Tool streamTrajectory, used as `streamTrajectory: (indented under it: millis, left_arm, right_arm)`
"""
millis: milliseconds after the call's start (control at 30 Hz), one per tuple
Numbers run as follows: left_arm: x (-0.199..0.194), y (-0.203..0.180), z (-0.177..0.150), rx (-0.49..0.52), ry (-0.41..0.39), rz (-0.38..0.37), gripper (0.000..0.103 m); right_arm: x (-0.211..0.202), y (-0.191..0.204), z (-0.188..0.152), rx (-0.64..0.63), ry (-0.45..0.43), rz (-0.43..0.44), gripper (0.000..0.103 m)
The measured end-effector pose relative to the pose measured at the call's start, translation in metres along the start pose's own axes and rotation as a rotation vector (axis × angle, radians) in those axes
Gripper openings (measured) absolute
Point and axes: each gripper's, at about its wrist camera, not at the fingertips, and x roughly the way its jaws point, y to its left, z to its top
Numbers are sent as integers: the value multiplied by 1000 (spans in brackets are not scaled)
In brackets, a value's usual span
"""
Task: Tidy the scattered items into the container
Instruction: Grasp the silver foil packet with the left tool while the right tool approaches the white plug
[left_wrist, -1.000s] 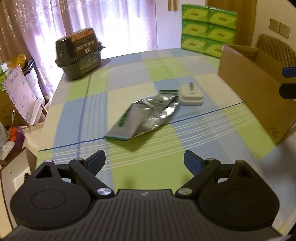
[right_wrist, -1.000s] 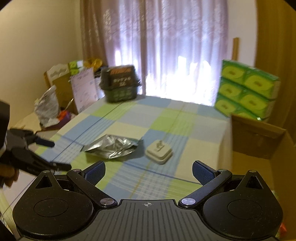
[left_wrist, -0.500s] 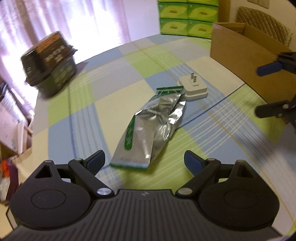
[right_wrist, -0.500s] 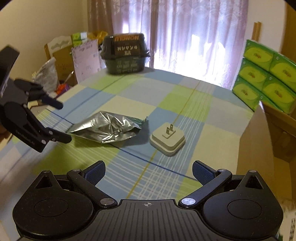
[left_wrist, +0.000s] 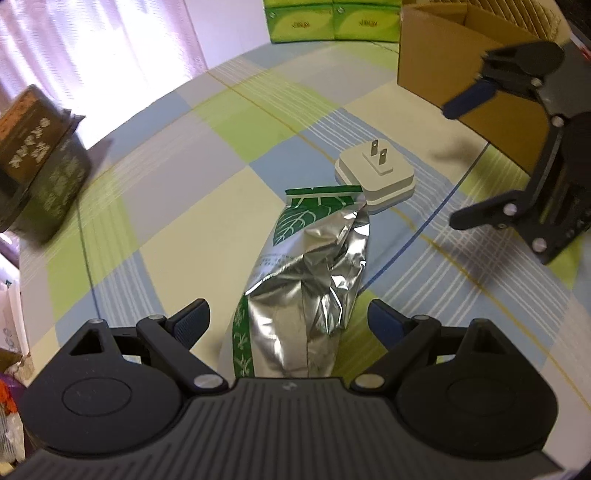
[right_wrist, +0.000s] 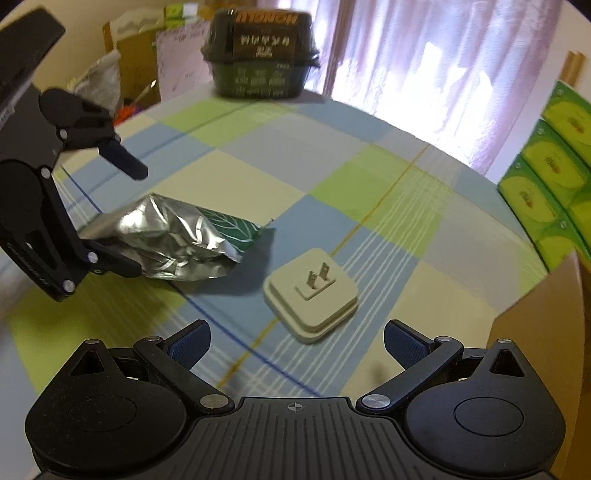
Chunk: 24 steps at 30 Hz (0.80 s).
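A crumpled silver and green foil pouch (left_wrist: 310, 266) lies on the checked tablecloth, and its near end sits between the spread fingers of my left gripper (left_wrist: 288, 314), which is open around it. A white plug adapter (right_wrist: 312, 295) rests prongs-up beside the pouch's far end. My right gripper (right_wrist: 295, 332) is open just short of the adapter, with nothing between its fingers. In the right wrist view the left gripper (right_wrist: 136, 221) straddles the pouch (right_wrist: 173, 243). The open cardboard box (left_wrist: 443, 62) stands at the table's right side, behind the right gripper (left_wrist: 452, 166).
A dark green lidded tub (right_wrist: 260, 55) stands at the table's far edge by the curtain. Stacked green tissue boxes (right_wrist: 554, 177) sit behind the cardboard box (right_wrist: 546, 314). Clutter and bags (right_wrist: 99, 85) lie beyond the table's left edge.
Both grippers came forward and lower over the table. The left one closed in until the pouch's end lay between its fingers; the right one neared the adapter.
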Motion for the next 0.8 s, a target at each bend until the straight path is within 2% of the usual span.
streamTrajectory:
  millis: [300,800]
  left_arm:
    - [16,1,9,27,20,-4,90]
    - [34,-2,10,45,57,-17,89]
  right_arm:
    - [22,-11,14,-107,30,9,103]
    - [55,-19,19,-135,65,46,103]
